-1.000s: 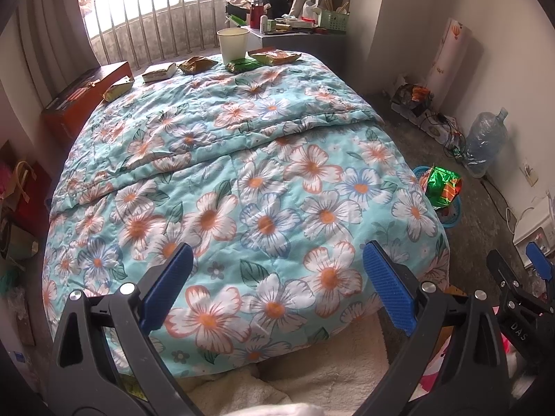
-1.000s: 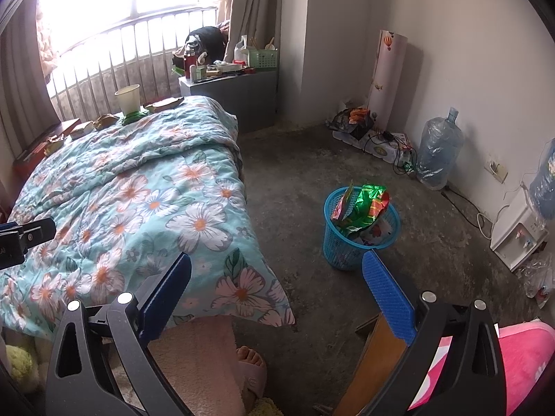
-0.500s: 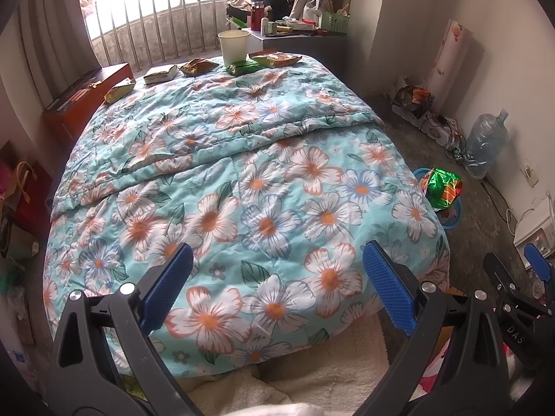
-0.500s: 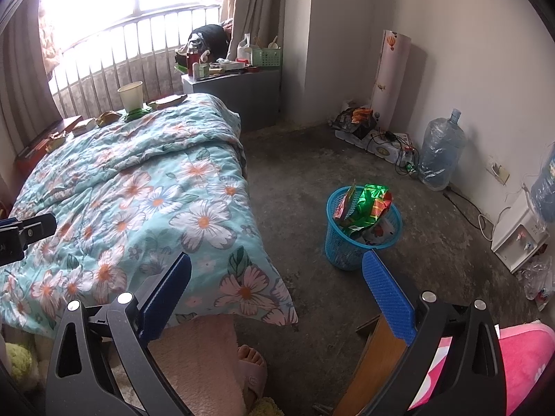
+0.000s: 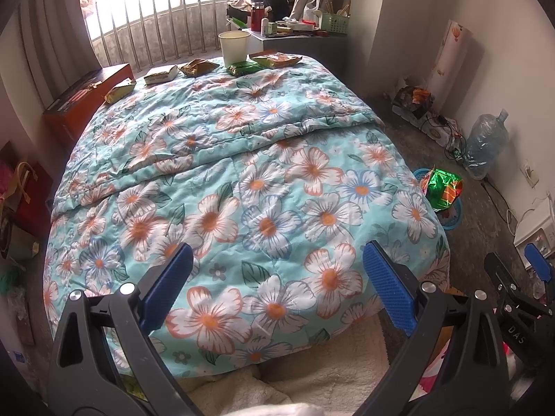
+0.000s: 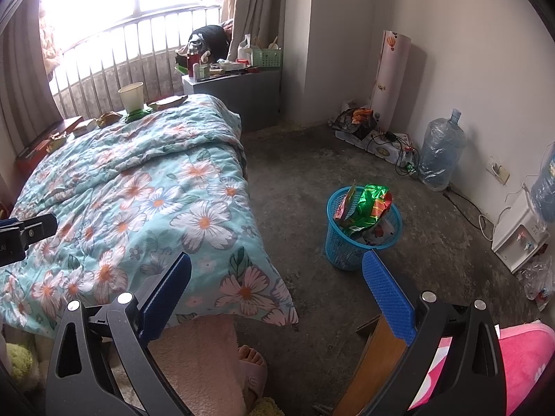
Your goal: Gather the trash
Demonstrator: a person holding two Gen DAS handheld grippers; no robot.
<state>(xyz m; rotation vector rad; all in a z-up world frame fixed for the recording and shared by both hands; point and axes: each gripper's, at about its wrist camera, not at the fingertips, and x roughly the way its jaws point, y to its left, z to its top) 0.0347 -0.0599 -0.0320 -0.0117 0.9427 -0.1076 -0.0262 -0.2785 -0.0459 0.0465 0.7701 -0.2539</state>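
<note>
Standing at the foot of the bed (image 5: 263, 180), we hold the left gripper (image 5: 274, 277) and right gripper (image 6: 277, 277) wide and empty. Wrappers (image 5: 199, 67) and a paper cup (image 5: 234, 48) lie at the far edge, well apart. Next: reach across, then carry to the blue basket (image 6: 338, 246).

Left black plastic two-finger gripper (image 5: 277, 277): triangular cut-outs in each arm, silver round screws near the finger bases, blue ribbed rectangular pads (image 5: 388, 286) on the inner faces.

Right black plastic two-finger gripper (image 6: 277, 282): same build, same blue textured pads (image 6: 388, 293), white lettering "DAS" on its body in the left view.

Person's bare toes in a pale pink slipper (image 6: 253, 367); fuzzy beige trouser leg (image 6: 201, 364).
</note>
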